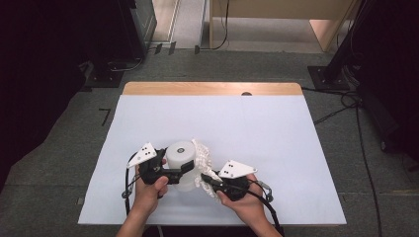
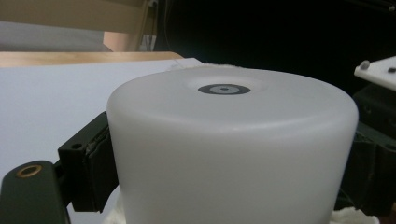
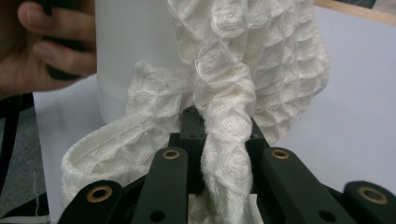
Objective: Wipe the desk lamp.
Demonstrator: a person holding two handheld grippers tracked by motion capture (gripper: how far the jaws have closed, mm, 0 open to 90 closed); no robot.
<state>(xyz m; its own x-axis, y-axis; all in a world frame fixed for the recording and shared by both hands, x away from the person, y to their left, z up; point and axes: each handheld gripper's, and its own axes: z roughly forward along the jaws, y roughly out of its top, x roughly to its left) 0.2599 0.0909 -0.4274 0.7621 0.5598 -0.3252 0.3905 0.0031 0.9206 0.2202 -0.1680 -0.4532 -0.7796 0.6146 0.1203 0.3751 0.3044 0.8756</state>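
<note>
A white plastic cylinder [image 1: 180, 157] is stood upright on the white sheet [image 1: 257, 133] that covers the wooden table [image 1: 212, 88], towards the person's edge and left of the sheet's middle; a small dark ring is seen at the centre of its flat top. The cylinder is clamped across its sides by the left gripper [image 1: 173, 173], whose black jaws are seen pressed against both walls in the left gripper view, with the left hand [image 1: 149, 190] wrapped round the gripper's handle just left of the cylinder. A white waffle-weave cloth [image 1: 202, 160] is draped against the cylinder's right side and trails down to the sheet beside its base. A bunched fold of that cloth is pinched between the jaws of the right gripper [image 1: 211, 178], held by the right hand [image 1: 242, 200] just right of the cylinder. In the right gripper view the cylinder's lower wall is partly hidden by the cloth. Beyond the table's far edge, grey carpet [image 1: 267, 64], black stand bases [image 1: 326, 76] and trailing cables [image 1: 346, 106] are seen.
</note>
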